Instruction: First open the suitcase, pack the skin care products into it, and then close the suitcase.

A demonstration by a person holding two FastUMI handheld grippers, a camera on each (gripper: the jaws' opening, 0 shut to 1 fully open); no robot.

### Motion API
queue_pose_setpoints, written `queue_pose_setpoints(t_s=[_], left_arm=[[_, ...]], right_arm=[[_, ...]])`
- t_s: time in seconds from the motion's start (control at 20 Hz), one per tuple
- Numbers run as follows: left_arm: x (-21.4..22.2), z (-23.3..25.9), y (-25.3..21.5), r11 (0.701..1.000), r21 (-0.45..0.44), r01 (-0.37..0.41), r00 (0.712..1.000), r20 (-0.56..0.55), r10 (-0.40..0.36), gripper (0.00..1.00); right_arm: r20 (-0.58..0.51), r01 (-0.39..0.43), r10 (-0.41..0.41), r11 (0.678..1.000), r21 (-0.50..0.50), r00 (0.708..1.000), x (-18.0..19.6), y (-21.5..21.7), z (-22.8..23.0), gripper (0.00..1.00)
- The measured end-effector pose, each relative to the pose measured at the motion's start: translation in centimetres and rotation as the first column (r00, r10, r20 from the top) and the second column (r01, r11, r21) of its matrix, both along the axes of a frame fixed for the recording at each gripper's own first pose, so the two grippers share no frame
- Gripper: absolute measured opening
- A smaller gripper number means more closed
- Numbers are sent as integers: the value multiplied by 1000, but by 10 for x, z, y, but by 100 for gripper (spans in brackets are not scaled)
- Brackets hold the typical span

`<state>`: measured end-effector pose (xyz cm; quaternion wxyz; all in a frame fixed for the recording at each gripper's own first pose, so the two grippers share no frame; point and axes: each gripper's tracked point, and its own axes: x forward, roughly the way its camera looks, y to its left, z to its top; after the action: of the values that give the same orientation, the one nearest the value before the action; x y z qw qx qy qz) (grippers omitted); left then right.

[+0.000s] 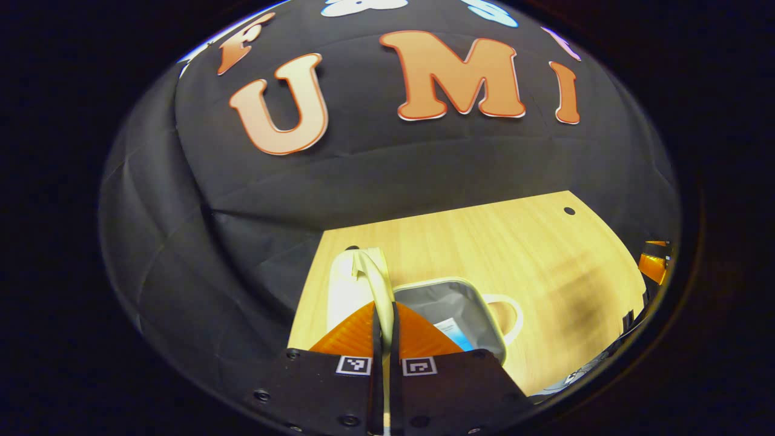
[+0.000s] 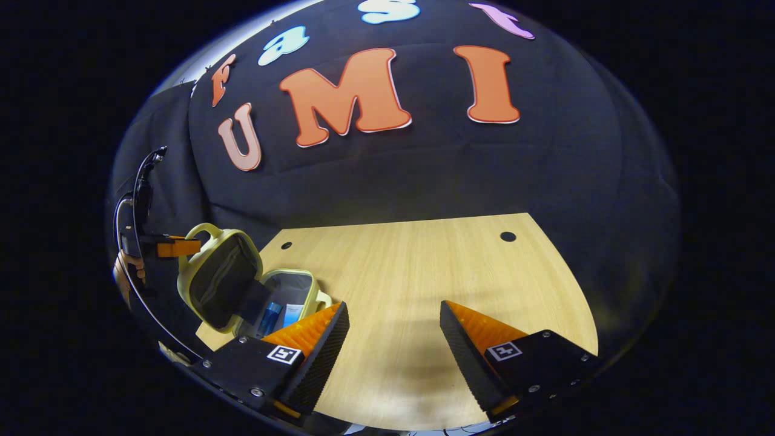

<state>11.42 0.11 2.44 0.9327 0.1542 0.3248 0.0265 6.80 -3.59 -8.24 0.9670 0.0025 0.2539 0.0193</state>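
Item one, the suitcase (image 2: 242,290): a small pale-yellow case with a grey lining, lying open at the left end of the light wooden desk (image 2: 424,290); in the right gripper view its lid (image 2: 221,281) is standing raised and tilted back, the lower shell (image 2: 290,297) lying flat beside it, a looped handle showing at the top of the lid and another at the shell's near edge. Item two, the skin care products (image 2: 281,315): a blue tube and a pale box are lying inside the lower shell; in the left gripper view a blue-and-white pack (image 1: 454,333) is showing against the grey lining of the suitcase (image 1: 460,303). Item three, the left gripper (image 1: 383,339): its fingers are standing nearly together, pinching the pale rim of the lid (image 1: 363,278), which is rising edge-on between them; in the right gripper view the same gripper (image 2: 175,247) is sitting at the top of the lid, with a hand (image 2: 124,269) behind it. Item four, the right gripper (image 2: 393,339): its fingers are spread wide apart, holding nothing, hovering over bare desk (image 1: 514,254) just to the right of the case. Two small dark holes are showing near the desk's far edge.
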Motion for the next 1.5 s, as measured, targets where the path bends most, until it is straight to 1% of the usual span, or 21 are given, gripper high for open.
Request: queue_pose_setpoints(t_s=[0.1,0.2,0.3,0.35,0.45,0.55,0.7,0.8,0.9,0.95,1.0,1.05,1.1,1.15,1.2,1.25,1.3,1.35,1.45,1.5], left_arm=[[9,-20,-34,999,-44,28,999,-21,-29,4],[8,-43,-63,995,-73,63,997,-50,-66,4],[10,-60,-79,994,-50,102,992,-74,-105,5],[11,-72,-88,991,-55,121,987,-95,-126,4],[12,-97,-104,982,-115,147,974,-154,-164,5],[10,-122,-118,975,-169,144,964,-199,-177,3],[4,-161,-120,969,-210,128,948,-261,-182,3],[5,-174,-124,970,-202,132,942,-280,-187,4],[4,-175,-123,976,-147,158,939,-284,-195,4],[3,-175,-123,979,-116,169,935,-296,-197,5],[2,-178,-125,978,-111,177,929,-309,-203,6],[1,-182,-126,978,-125,167,925,-324,-200,14],[1,-187,-122,982,-132,132,928,-331,-169,18],[0,-184,-118,986,-141,93,935,-327,-135,28],[-3,-180,-117,985,-159,70,944,-307,-117,39],[-3,-171,-121,977,-201,69,953,-275,-124,59],[-4,-160,-125,970,-235,68,963,-239,-126,65],[-2,-144,-126,966,-252,66,975,-190,-116,85],[6,-99,-129,955,-285,78,994,-55,-97,100],[11,-75,-128,951,-298,78,997,13,-78,99]], right_arm=[[-1,30,-30,1000,-7,1000,-9,-24,0,96],[-2,63,-63,998,0,998,-18,-41,-1,96],[-6,92,-92,996,9,996,-27,-54,-2,96],[-9,104,-104,995,7,995,-31,-58,-3,96],[-14,126,-126,992,-8,992,-40,-67,-6,96],[-21,144,-144,989,-15,989,-51,-73,-10,96],[-30,166,-167,986,-19,986,-63,-78,-17,96],[-31,173,-174,985,-27,984,-68,-79,-19,96],[-39,171,-172,985,-33,984,-75,-78,-23,96],[-48,166,-167,986,-34,985,-78,-76,-26,96],[-51,159,-161,987,-32,986,-79,-71,-27,96],[-53,150,-152,988,-29,987,-79,-67,-28,96],[-52,142,-143,990,-27,988,-79,-62,-28,96],[-47,131,-132,991,-22,990,-78,-55,-27,96],[-42,119,-119,993,-18,992,-77,-48,-26,96],[-39,107,-107,994,-15,993,-76,-43,-27,96],[-37,94,-94,996,-12,995,-73,-37,-26,96],[-33,80,-80,997,-8,996,-72,-30,-26,96],[-17,56,-56,998,-1,998,-66,-18,-22,96],[-4,44,-44,999,-1,999,-62,-11,-18,96]])
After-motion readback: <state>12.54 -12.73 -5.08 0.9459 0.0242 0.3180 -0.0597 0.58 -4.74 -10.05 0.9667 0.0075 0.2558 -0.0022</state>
